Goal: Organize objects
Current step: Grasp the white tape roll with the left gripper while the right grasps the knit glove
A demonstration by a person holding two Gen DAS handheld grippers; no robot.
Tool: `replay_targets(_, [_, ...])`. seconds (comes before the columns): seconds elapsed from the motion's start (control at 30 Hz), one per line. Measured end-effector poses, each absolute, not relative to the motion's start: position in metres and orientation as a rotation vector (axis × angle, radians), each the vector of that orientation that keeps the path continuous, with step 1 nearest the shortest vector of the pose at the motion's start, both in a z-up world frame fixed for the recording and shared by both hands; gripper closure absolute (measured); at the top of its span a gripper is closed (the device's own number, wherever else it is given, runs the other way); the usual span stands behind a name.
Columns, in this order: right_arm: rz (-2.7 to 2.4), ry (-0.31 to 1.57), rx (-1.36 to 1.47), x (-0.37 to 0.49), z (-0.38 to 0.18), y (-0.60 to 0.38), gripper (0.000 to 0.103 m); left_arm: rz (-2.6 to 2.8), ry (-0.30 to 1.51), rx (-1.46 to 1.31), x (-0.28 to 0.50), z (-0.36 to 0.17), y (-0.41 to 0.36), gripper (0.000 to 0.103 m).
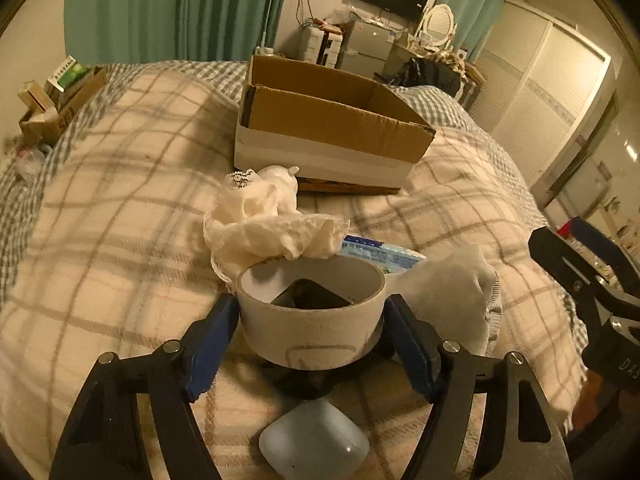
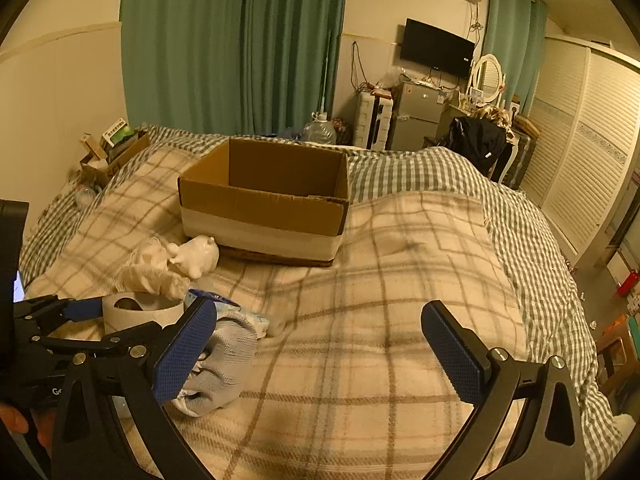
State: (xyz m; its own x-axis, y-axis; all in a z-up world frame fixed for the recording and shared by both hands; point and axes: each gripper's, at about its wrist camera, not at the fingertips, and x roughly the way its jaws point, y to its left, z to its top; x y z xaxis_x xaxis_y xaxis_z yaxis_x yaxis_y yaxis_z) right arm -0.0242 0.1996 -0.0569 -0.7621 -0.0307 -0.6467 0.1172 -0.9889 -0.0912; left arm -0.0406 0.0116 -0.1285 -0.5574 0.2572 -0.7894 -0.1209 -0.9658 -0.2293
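Observation:
My left gripper is shut on a roll of beige tape, its blue pads pressing both sides, just above the plaid bed cover. The roll also shows in the right wrist view. Behind it lie a white lace cloth, a white figurine, a blue-white packet and a grey-white sock. A white earbuds case lies under the gripper. An open cardboard box stands farther back on the bed. My right gripper is open and empty over the blanket, right of the sock.
The plaid blanket covers the bed. A box of small items sits at the far left corner. A fridge, dresser with mirror and a chair with black clothing stand beyond the bed. The wardrobe is at the right.

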Motion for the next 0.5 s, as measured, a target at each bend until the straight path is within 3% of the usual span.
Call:
replay_targets(0.17, [-2.842, 0.212, 1.073, -0.028, -0.060, 0.194, 0.007, 2.647, -0.238, -1.252, -0.029, -0.113, -0.004, 0.027])
replay_targets(0.43, [-2.704, 0.222, 1.157, -0.034, -0.079, 0.169, 0.008, 2.761, -0.183, -1.157, -0.012, -0.092, -0.023, 0.027])
replay_targets(0.5, [-2.660, 0.230, 1.192, -0.037, -0.087, 0.163, 0.014, 2.756, -0.185, -1.161, -0.013, -0.093, -0.026, 0.027])
